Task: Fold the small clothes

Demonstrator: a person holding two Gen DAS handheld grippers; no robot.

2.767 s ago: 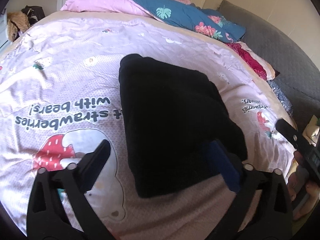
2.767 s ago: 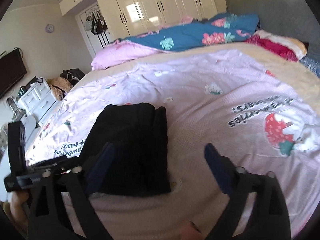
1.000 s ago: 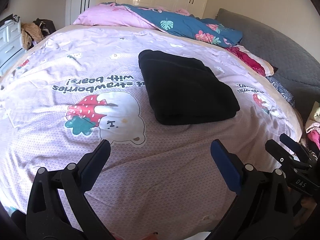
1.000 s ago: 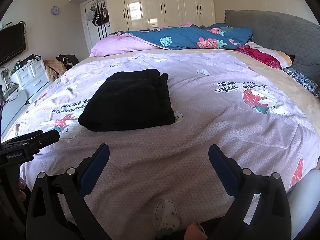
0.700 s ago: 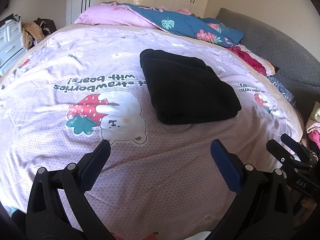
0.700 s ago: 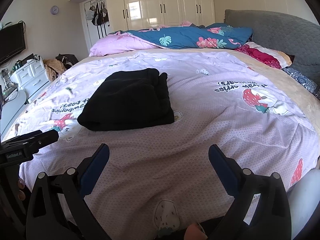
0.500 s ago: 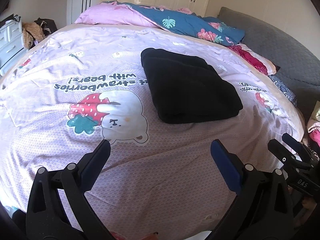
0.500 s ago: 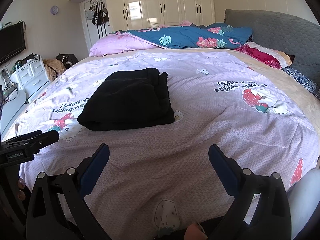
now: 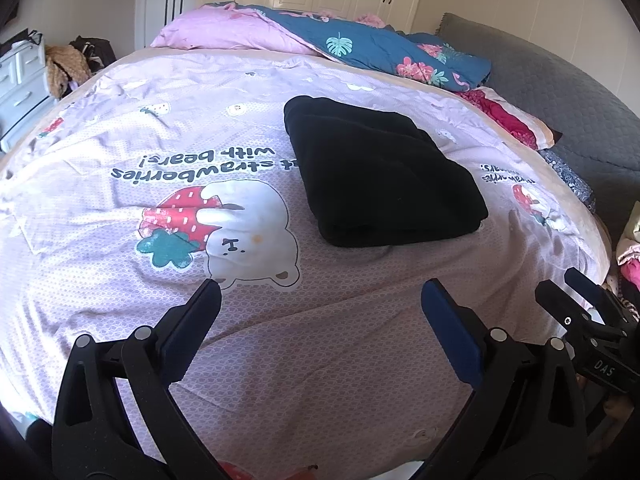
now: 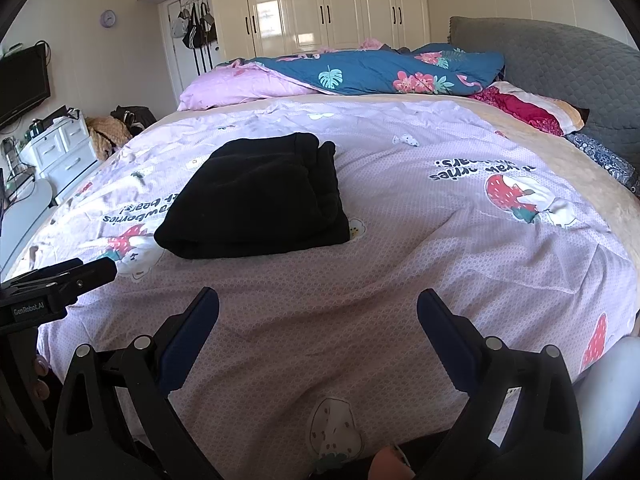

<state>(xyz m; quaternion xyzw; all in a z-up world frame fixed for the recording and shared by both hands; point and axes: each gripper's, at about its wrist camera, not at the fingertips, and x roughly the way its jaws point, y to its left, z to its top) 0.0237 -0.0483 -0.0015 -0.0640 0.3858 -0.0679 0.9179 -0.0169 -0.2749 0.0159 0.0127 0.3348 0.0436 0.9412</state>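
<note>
The bed (image 9: 120,208) filled nearly all of both your views, spread with a pale lilac cover (image 10: 400,264) printed with strawberries, bears and lettering. At its far end lay a pink pillow (image 9: 224,34) and a bunched blue floral quilt (image 10: 380,70), with a grey padded headboard (image 10: 560,76) along the right-hand side and white wardrobe doors (image 10: 332,4) behind.

The black garment (image 9: 380,176) lay near the middle of the bed as a thick, roughly rectangular folded bundle. Its layered edges showed at the near end, and two rolled folds bulged at its far end (image 10: 316,148) in your right wrist view. It sat flat on the cover, partly over the printed lettering and just beside the big bear and strawberry print (image 9: 224,228).

Between the bundle and the near edge of the bed there was a broad stretch of bare cover, only lightly creased. More bare cover ran off to either side.

Your left claw (image 9: 320,300) was spread wide and held nothing, poised above the near edge and well short of the garment. Your right claw (image 10: 318,306) was likewise wide apart and empty, at the same near edge. Each claw appeared at the outer margin of the other's view, so you had them side by side, both pointed up the bed.
</note>
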